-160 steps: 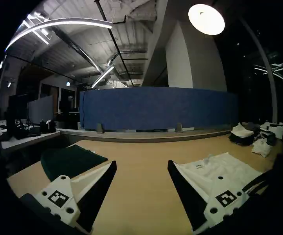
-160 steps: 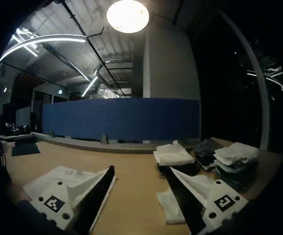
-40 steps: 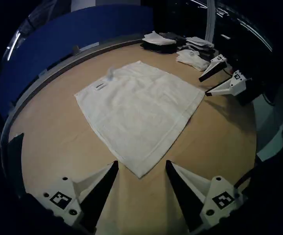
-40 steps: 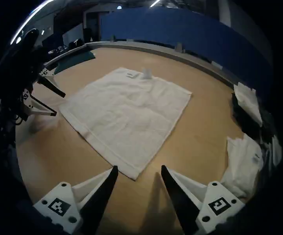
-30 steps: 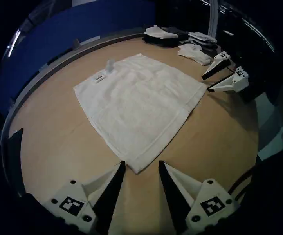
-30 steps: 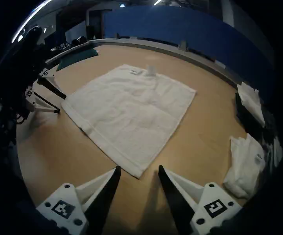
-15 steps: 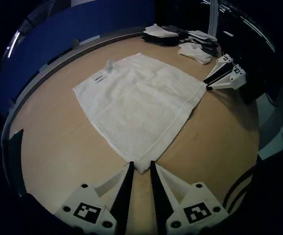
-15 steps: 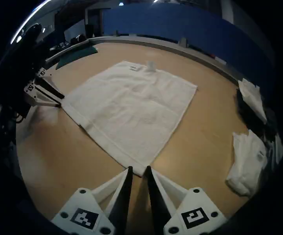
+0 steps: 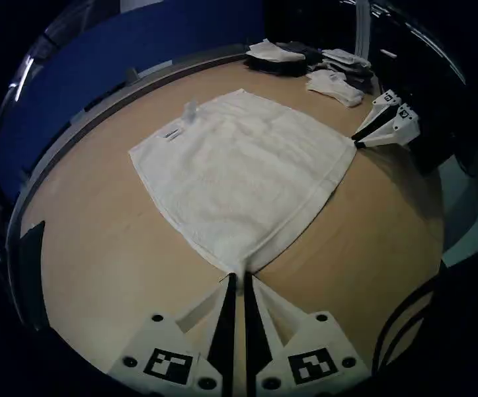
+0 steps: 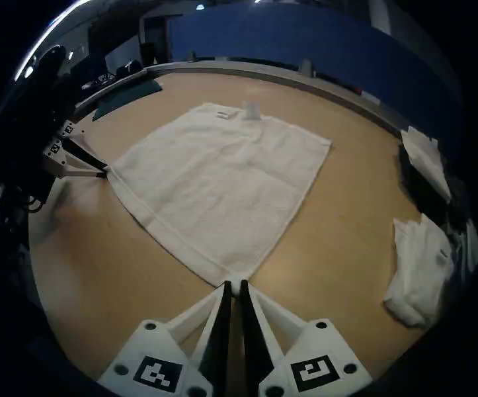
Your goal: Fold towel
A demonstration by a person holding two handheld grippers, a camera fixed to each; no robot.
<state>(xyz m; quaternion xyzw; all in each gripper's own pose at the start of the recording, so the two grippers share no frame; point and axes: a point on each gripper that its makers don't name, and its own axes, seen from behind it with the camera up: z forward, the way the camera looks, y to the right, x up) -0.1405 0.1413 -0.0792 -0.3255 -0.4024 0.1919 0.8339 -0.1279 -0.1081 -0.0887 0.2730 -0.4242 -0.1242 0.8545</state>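
White towel lies flat on table, no fold yet. My left gripper and right gripper each clamp a corner.

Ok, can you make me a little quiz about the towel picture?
1. True or false: the white towel lies unfolded on the wooden table.
2. What does the left hand-held gripper pinch? A) a towel corner B) a cup C) nothing
3. Fill in: the right hand-held gripper is shut on another ____ of the towel.
Key: 1 true; 2 A; 3 corner.
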